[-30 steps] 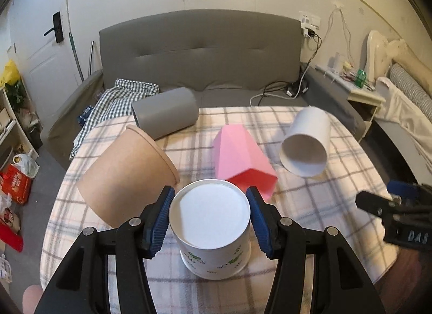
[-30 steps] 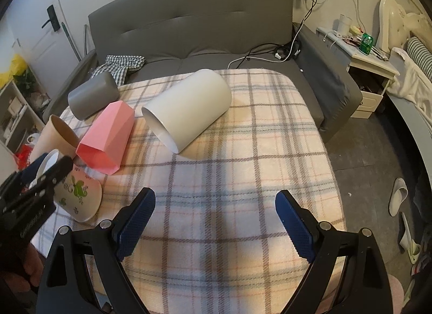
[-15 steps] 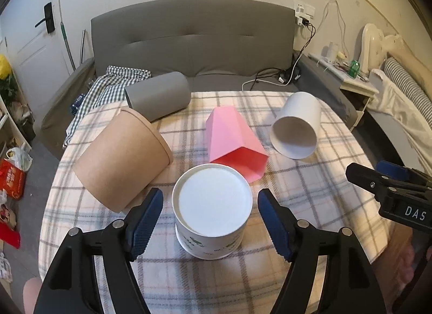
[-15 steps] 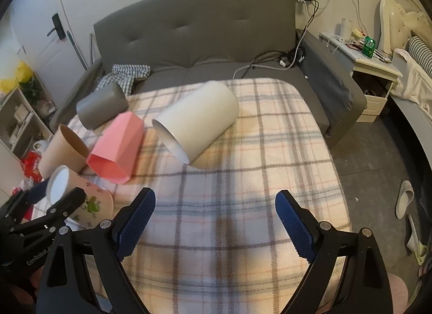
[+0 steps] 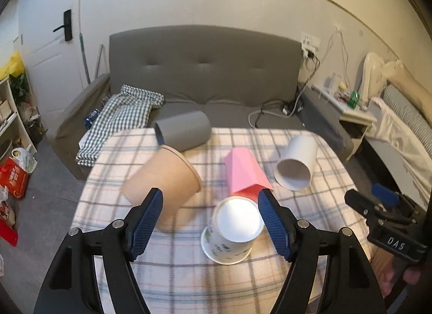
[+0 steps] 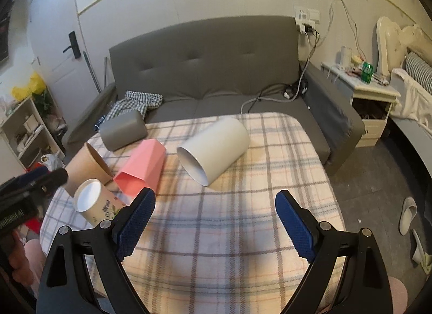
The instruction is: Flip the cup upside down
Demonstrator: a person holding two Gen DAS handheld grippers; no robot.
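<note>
Five cups: four lie sideways; printed paper cup (image 5: 234, 230) stands inverted, base up, near edge.
Left gripper (image 5: 210, 220): spread wide, empty.
Right gripper (image 6: 215, 223): spread wide, empty.

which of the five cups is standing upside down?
The printed white cup, right in front of the left claw. It stands base-up; the brown, grey, pink and plain white cups all lie on their sides.
</note>
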